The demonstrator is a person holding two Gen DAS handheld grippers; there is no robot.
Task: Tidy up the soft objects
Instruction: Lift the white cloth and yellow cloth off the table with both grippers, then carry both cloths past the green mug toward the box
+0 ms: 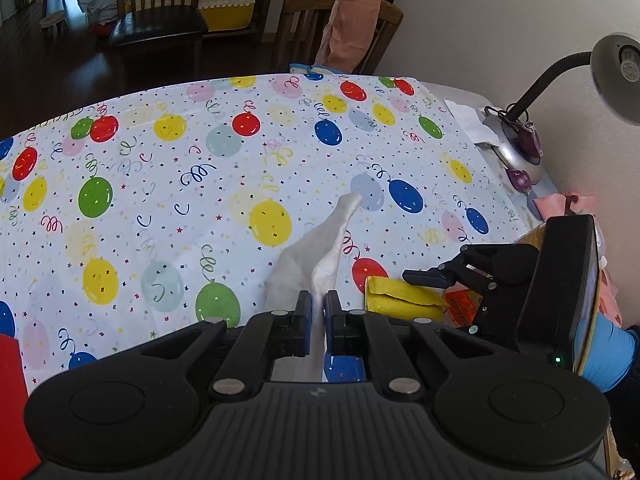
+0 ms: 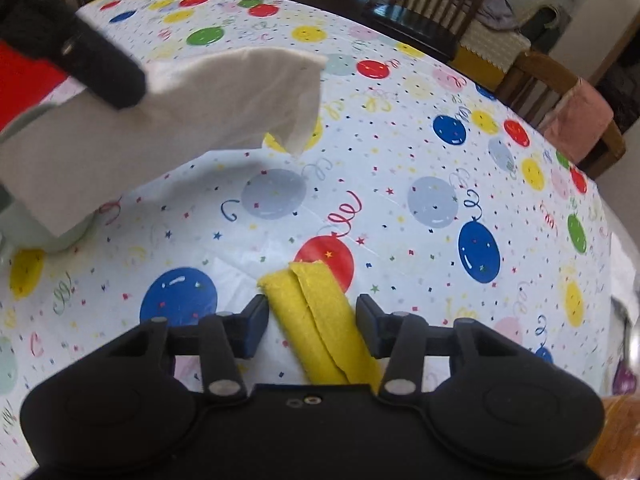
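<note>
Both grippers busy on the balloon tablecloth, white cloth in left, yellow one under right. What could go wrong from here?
1. The right gripper straddles the folded yellow cloth with gaps at both pads; closing off-centre could catch only the top flap and unfold it.
2. The left gripper pinches only an edge of the white cloth, the rest dangling; it may slip or drag.
3. Pads closing low could snag the thin tablecloth.

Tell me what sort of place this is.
Most likely a home dining area. A table under a balloon-print tablecloth has wooden dining chairs around it, one with a pink towel draped over its back, and a gooseneck desk lamp stands at the wall.
</note>
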